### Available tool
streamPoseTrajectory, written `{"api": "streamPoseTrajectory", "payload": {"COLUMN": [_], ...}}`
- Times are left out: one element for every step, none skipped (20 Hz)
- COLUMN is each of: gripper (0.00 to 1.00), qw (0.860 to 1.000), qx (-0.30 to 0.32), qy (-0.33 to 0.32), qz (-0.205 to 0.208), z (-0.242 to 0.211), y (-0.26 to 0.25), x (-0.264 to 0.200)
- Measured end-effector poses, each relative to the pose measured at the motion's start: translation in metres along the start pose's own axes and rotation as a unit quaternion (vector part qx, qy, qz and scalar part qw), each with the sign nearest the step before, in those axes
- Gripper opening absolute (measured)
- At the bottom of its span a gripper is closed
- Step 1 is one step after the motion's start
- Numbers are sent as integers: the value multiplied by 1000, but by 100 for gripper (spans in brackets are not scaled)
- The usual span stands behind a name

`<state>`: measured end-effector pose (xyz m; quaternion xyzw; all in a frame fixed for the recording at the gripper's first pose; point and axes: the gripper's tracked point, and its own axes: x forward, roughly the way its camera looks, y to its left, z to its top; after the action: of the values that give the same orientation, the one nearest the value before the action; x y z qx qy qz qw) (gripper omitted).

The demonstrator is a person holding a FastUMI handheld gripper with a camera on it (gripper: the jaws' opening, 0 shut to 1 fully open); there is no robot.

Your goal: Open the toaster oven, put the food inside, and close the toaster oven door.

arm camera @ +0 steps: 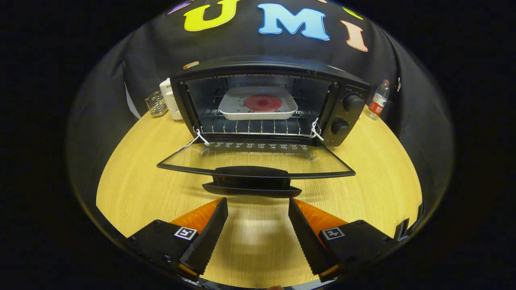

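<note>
The black toaster oven [266, 100] is standing on the round wooden tabletop [363, 185] with its glass door [254, 161] lying fully open. A white square tray [258, 105] carrying a red round food piece [263, 102] is sitting on the wire rack inside. The gripper [258, 207] is hovering just before the door handle [252, 181], its fingers [215, 225] spread wide, gripping nothing.

Table [133, 177]: pale wood-grain finish, smooth, light sheen. Toaster oven [266, 66]: matt black casing; door [258, 159], at 12 o'clock from the spread claw [258, 207], is clear glossy glass with a black plastic-looking handle [252, 183]. Rack [254, 127]: bright metal wire. Tray [258, 106]: smooth white. Bottle [379, 100], at 2 o'clock: clear plastic.
</note>
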<state>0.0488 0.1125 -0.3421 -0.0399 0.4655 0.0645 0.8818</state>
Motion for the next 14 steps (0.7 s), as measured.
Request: {"api": "streamPoseTrajectory", "payload": {"gripper": [96,96,96,96,97,96,96,96,96,96,96,96,97,97], "qw": [1000,1000,1000,1000,1000,1000,999,999,998,998,997,997,996,994], "qx": [-1,-3,-6,-7,-7,-5,-4,-5,-9,-14,-19,-21,-22,-22], "qy": [-7,-10,-14,-17,-20,-28,-36,-43,-54,-63,-71,-79,-90,-103], "qz": [-2,-3,-5,-6,-6,-6,-7,-8,-10,-11,-10,-12,-14,-16], "z": [2,4,6,9,11,15,18,24,29,36,41,47,53,60], "y": [0,0,-1,-1,-1,-1,-1,-1,-1,-2,-1,-2,-4,-6], "x": [-2,-4,-5,-8,-9,-11,-12,-14,-17,-18,-21,-25,-30,-34]}}
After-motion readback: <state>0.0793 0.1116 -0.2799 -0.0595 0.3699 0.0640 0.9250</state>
